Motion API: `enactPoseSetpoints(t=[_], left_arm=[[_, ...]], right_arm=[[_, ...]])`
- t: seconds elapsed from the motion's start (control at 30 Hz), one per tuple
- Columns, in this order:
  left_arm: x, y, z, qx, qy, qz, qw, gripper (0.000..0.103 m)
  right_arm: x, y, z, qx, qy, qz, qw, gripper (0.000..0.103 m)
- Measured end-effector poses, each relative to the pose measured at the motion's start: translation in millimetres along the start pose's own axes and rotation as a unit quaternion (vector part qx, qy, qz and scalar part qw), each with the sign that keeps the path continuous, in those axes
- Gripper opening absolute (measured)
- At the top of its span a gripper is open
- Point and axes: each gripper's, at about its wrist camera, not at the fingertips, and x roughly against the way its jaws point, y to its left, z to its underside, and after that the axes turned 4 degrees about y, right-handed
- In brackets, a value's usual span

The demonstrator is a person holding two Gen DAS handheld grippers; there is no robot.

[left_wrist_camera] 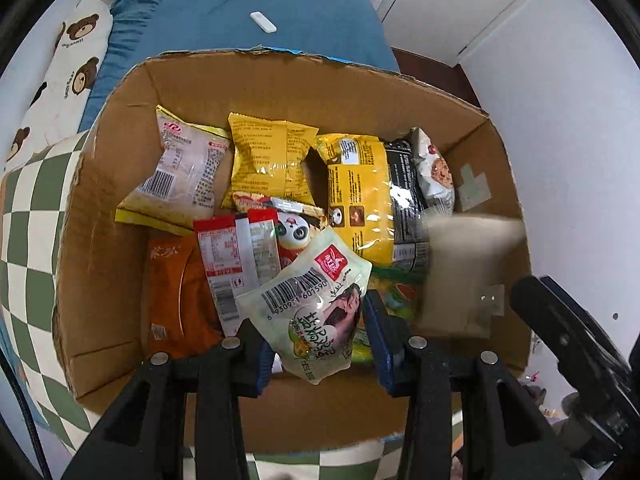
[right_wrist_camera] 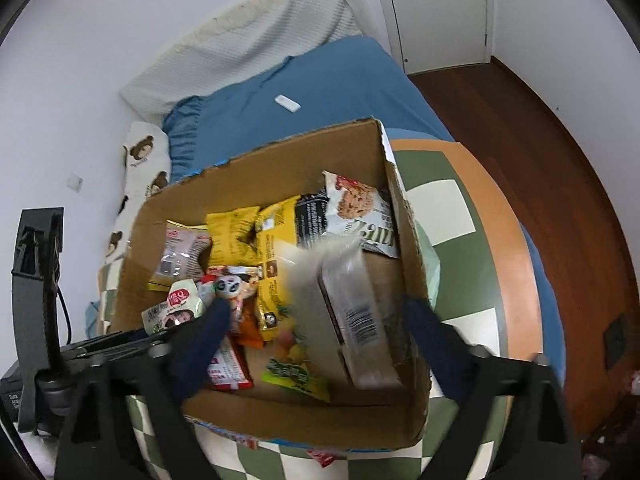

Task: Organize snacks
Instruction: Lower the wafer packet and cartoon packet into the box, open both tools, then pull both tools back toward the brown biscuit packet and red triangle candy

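Note:
An open cardboard box point(left_wrist_camera: 280, 80) holds several snack packets: yellow bags point(left_wrist_camera: 268, 156), an orange pack point(left_wrist_camera: 172, 292), a red-and-white pack point(left_wrist_camera: 236, 256) and a cookie pack point(left_wrist_camera: 438, 172). My left gripper point(left_wrist_camera: 312, 316) is over the box's near side, shut on a pale green packet with a barcode point(left_wrist_camera: 320, 300). In the right wrist view my right gripper point(right_wrist_camera: 316, 306) stands wide open above the box point(right_wrist_camera: 304, 420). A blurred clear packet point(right_wrist_camera: 352, 312) lies between its fingers point(right_wrist_camera: 208, 332), touching neither pad. In the left wrist view this packet point(left_wrist_camera: 464, 272) is a beige blur by the box's right wall.
The box sits on a green-and-white checkered blanket point(right_wrist_camera: 440, 208) on a bed. Behind it lie a blue sheet point(right_wrist_camera: 320, 92), a small white object point(left_wrist_camera: 263, 22) and a bear-print pillow point(left_wrist_camera: 76, 52). Wooden floor point(right_wrist_camera: 560, 160) and a white door are to the right.

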Motion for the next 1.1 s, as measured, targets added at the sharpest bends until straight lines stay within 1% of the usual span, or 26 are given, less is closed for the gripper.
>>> enactPoseSetpoints(t=[0.03, 0.07, 0.1, 0.2, 0.3, 0.33, 0.37, 0.53, 0.73, 0.87, 1.1], left_arm=[[-0.2, 0.0, 0.4, -0.001, -0.004, -0.005, 1.0, 0.041], [-0.1, 0.6, 1.0, -0.002, -0.007, -0.007, 0.9999, 0.05], [0.3, 1.9, 1.7, 0.002, -0.009, -0.006, 0.9999, 0.063], [2.7, 4.5, 4.3, -0.001, -0.019, -0.021, 0.9996, 0.085], [4.1, 7.2, 5.7, -0.003, -0.027, -0.043, 0.9987, 0.088], [4.9, 8.5, 6.8, -0.003, -0.029, -0.05, 0.9983, 0.09], [5.0, 9.7, 5.2, -0.002, -0.031, -0.053, 0.9981, 0.094], [10.4, 14.3, 9.2, -0.001, -0.05, -0.076, 0.9959, 0.095], [16.5, 18.3, 18.9, -0.002, -0.062, -0.089, 0.9941, 0.095], [22.4, 19.0, 27.4, -0.007, -0.072, -0.099, 0.9924, 0.095], [38.3, 20.0, 45.7, -0.009, -0.094, -0.105, 0.99, 0.095]], right_arm=[[-2.0, -0.2, -0.7, 0.0, 0.002, 0.006, 1.0, 0.097], [-3.7, -0.6, -1.4, 0.002, 0.005, 0.012, 1.0, 0.097], [-5.2, -1.8, -1.6, 0.002, 0.007, 0.017, 1.0, 0.098], [-6.4, -3.2, 3.6, 0.005, 0.014, 0.027, 1.0, 0.098], [-8.9, 2.1, 7.4, 0.021, 0.019, 0.053, 0.998, 0.099], [-9.6, 3.6, 8.2, 0.024, 0.019, 0.057, 0.998, 0.099], [-10.4, 6.4, 9.6, 0.029, 0.021, 0.063, 0.997, 0.099], [-13.0, 17.4, 14.3, 0.053, 0.019, 0.082, 0.995, 0.099], [-14.0, 26.2, 21.8, 0.07, 0.02, 0.09, 0.993, 0.099], [-11.9, 29.5, 27.8, 0.074, 0.017, 0.091, 0.993, 0.099], [2.5, 34.8, 39.8, 0.085, 0.001, 0.088, 0.993, 0.099]])
